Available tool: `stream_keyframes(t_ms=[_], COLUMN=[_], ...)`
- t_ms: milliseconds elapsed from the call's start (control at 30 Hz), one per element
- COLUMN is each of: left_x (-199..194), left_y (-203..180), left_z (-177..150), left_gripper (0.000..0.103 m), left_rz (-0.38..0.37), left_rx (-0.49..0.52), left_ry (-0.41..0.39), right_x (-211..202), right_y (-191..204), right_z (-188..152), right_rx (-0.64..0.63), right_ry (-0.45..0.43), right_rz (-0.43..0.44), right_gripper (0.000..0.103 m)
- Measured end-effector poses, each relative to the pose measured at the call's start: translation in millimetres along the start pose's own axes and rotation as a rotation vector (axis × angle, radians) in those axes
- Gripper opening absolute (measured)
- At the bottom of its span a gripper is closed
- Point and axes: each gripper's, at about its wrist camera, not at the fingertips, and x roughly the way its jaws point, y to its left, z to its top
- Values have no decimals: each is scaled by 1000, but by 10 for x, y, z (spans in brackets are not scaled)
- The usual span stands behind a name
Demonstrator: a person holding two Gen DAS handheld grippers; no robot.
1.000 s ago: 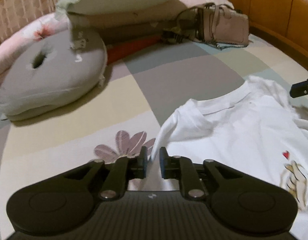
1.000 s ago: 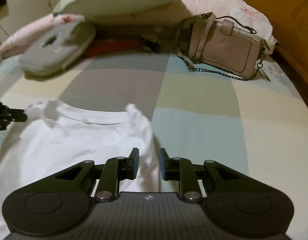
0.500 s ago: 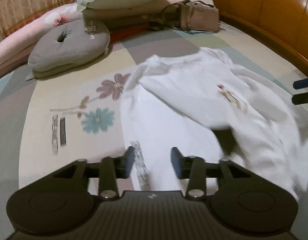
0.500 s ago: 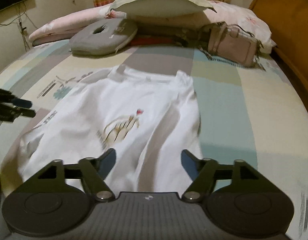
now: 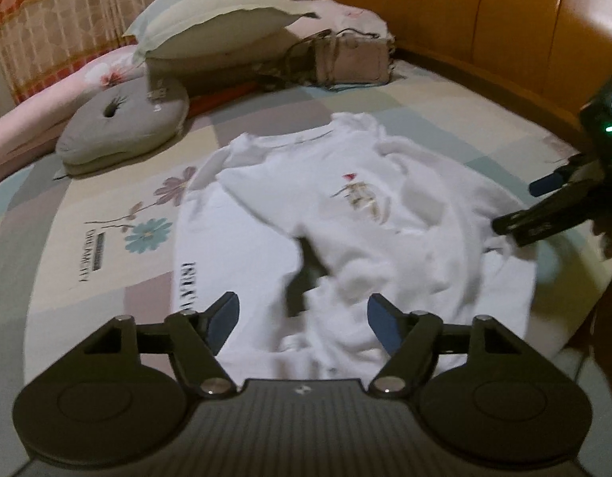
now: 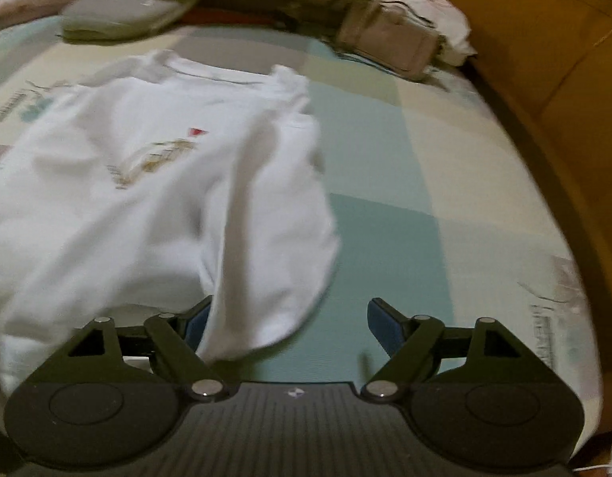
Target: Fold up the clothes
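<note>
A white T-shirt [image 5: 425,198] with a small red heart and a hand print on its chest lies front-up on the bed, collar at the far end. My left gripper [image 5: 302,314] hovers over the near hem; its jaws are opening and their pads touch no cloth. My right gripper [image 6: 290,314] stands open at the shirt's [image 6: 146,198] right lower corner, and a loose flap of cloth hangs beside its left finger [image 6: 194,322]. The right gripper [image 5: 518,206] also shows at the right edge of the left wrist view, beside the shirt's side.
A grey ring cushion [image 5: 123,127], a pale pillow [image 5: 210,20] and a pink handbag [image 5: 349,59] lie at the head of the bed. A wooden bed frame [image 5: 504,39] runs along the right side. The patchwork sheet [image 6: 385,218] is bare to the right of the shirt.
Both grippers have pulled back from the shirt's shoulders to its hem end. Both went from nearly shut to wide open. The shirt now lies stretched out lengthwise.
</note>
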Motion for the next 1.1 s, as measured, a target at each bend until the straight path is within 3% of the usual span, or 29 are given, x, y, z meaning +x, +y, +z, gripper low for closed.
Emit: stream_keyframes(t_ms=[267, 433, 600, 1100], left_x=[171, 263, 334, 620], left_y=[-357, -580, -754, -938], left_z=[40, 58, 136, 268], left_gripper=[74, 74, 74, 75], left_rz=[-27, 16, 5, 5], left_rx=[-16, 23, 40, 68], left_ry=[5, 11, 4, 32], right_x=[192, 284, 388, 845], right_y=[-459, -675, -969, -1990], right_z=[0, 35, 81, 459], right_rx=[64, 69, 96, 210], right_ry=[26, 1, -14, -22], right_rz=[-39, -134, -199, -344], right_gripper=[84, 84, 84, 84])
